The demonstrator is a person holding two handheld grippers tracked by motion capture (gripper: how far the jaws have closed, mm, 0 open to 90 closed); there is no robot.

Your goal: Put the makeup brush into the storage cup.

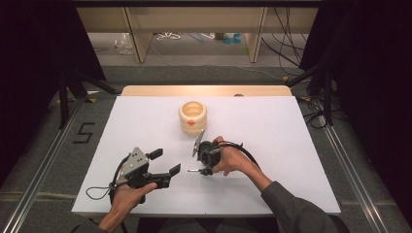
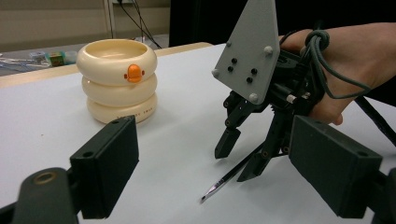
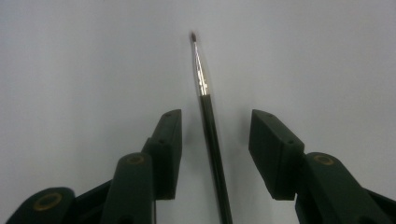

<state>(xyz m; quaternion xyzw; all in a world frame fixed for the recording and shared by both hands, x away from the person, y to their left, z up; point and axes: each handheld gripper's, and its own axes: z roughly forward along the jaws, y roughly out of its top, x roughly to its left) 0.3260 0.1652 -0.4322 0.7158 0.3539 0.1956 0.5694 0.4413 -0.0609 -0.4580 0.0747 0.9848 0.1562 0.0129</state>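
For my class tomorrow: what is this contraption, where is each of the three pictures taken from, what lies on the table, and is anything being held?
A person holds a hand-operated gripper in each hand. The high view looks down on the white table; the other two come from cameras riding on each gripper. The left gripper hangs open with nothing between its jaws. The right gripper points down over a thin brush, which lies flat on the table between its jaws. The pads stand clear of it on both sides, so it is not gripped yet. Farther back stands a cream ringed cup with an orange duck-bill mark.
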